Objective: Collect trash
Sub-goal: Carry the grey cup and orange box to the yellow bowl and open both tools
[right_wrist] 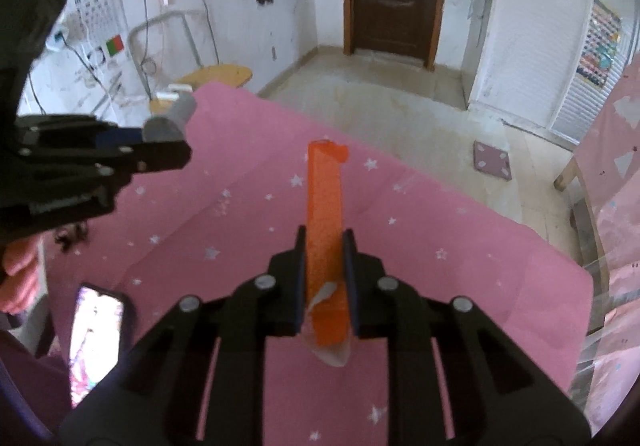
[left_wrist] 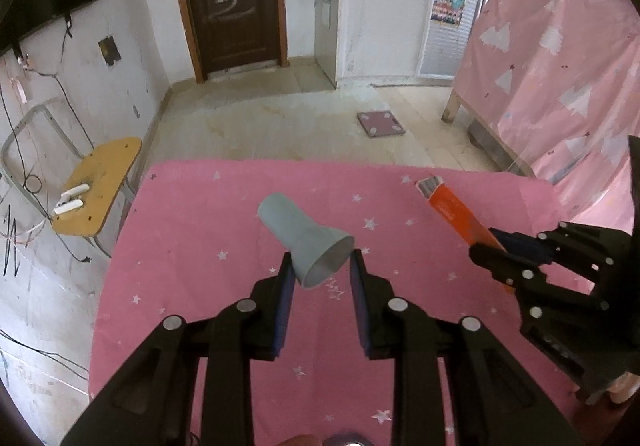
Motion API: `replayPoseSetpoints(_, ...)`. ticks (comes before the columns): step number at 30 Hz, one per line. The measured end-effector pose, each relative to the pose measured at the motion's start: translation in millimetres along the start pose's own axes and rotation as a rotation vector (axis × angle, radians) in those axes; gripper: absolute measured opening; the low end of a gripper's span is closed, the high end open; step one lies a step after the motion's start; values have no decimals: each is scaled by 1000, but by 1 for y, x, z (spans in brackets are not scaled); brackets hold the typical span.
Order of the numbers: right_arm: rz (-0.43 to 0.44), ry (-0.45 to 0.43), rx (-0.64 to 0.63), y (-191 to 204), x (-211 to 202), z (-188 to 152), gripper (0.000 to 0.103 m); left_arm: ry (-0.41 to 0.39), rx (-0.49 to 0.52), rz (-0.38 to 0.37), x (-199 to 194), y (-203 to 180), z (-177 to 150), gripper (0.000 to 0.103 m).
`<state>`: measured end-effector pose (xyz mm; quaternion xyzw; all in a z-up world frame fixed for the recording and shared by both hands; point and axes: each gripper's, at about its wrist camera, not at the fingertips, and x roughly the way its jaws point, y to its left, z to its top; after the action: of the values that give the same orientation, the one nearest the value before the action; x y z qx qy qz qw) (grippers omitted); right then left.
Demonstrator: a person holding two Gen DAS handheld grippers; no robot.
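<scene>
My left jaws are clamping the grey paper cup [left_wrist: 306, 242] by its rim, my right jaws are gripping the orange wrapper [right_wrist: 324, 230], both raised over the pink surface [left_wrist: 224, 326]. Pickup is finishing; next I am needing a bin, none visible.

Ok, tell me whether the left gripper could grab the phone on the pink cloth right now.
Probably not: the left gripper is shut on the grey paper cup, so the phone must wait.
</scene>
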<state>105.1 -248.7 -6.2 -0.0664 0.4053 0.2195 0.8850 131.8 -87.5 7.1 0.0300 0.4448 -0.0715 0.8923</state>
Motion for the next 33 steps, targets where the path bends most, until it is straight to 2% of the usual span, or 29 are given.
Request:
replayPoseSetpoints(9, -92, -180, 79, -7, -95, -26, 16, -95, 40, -51, -44, -45, -5, 20)
replayPoseSetpoints(14, -165, -256, 109, -8, -151, -54, 16, -131, 85, -118, -69, -86, -15, 20)
replayPoseSetpoints(27, -373, -358, 237, -45, -253, -142, 16, -154, 234, -287, -112, -199, -54, 20)
replayPoseSetpoints(33, -428, -354, 291, -66, -275, -177, 16, -132, 312, -340, -116, -250, -71, 20)
